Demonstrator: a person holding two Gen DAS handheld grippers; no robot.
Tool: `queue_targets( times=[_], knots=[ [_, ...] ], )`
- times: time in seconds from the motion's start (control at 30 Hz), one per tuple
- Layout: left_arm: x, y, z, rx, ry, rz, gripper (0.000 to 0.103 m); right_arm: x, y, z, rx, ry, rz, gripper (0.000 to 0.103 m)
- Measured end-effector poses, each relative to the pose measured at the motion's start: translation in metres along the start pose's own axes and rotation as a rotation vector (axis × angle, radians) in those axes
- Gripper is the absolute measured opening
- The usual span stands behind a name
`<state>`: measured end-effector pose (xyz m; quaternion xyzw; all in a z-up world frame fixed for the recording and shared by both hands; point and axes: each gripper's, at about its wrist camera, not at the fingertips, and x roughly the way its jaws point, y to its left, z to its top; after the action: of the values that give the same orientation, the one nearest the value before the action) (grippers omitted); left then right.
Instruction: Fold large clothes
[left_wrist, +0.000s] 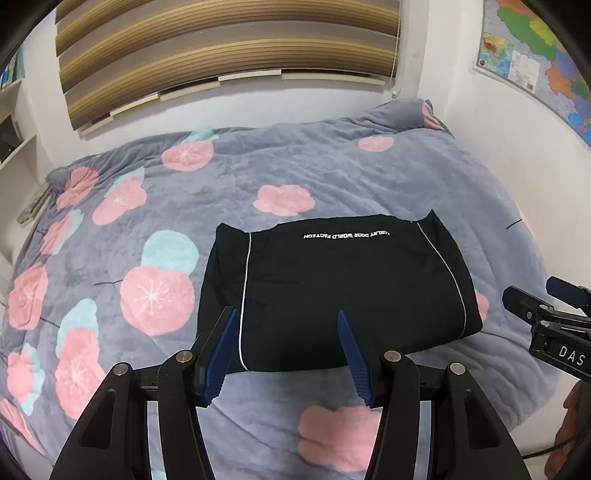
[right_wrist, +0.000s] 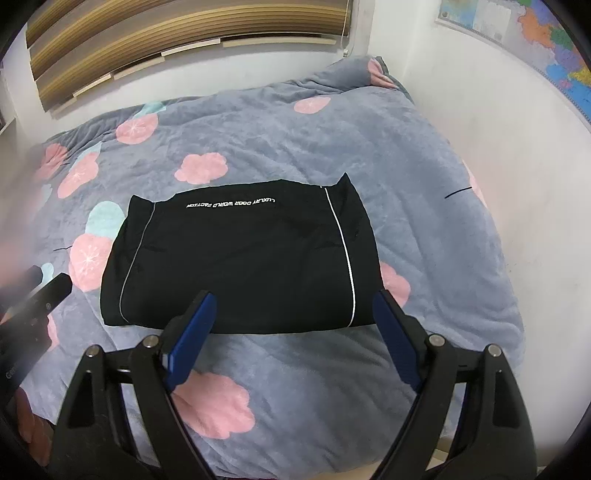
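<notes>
My left claw (left_wrist: 288, 317) and right claw (right_wrist: 291, 299) both hang with jaws spread, gripping nothing, over the near edge of the folded black garment (left_wrist: 332, 288). It lies flat on the bed's grey floral blanket (left_wrist: 369, 177). Beyond: white wall, striped blind (left_wrist: 221, 48), map (left_wrist: 535, 55).

A home bedroom: bed (left_wrist: 369, 177) under a grey fleece blanket (left_wrist: 229, 206) with pink blossoms, slatted window blind (left_wrist: 221, 48) at 12 o'clock, wall map (left_wrist: 535, 55) at 2 o'clock, white shelving (left_wrist: 14, 122) at 10 o'clock.
</notes>
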<state>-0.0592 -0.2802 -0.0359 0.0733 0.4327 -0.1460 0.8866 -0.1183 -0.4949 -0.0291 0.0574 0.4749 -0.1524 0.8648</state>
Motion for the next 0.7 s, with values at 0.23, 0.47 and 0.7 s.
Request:
queue_targets(
  times=[0.23, 0.47, 0.7],
  knots=[
    [-0.009, -0.005, 0.001, 0.026, -0.037, 0.024, 0.057, -0.003, 0.001, -0.001, -0.005, -0.007, -0.006, 0.085],
    [-0.016, -0.003, -0.001, 0.044, -0.065, 0.055, 0.057, -0.005, 0.001, -0.005, -0.004, -0.004, 0.0, 0.085],
    [-0.014, 0.001, -0.004, 0.034, -0.046, 0.05, 0.057, -0.006, 0.003, -0.007, -0.014, -0.003, -0.004, 0.086]
  ],
)
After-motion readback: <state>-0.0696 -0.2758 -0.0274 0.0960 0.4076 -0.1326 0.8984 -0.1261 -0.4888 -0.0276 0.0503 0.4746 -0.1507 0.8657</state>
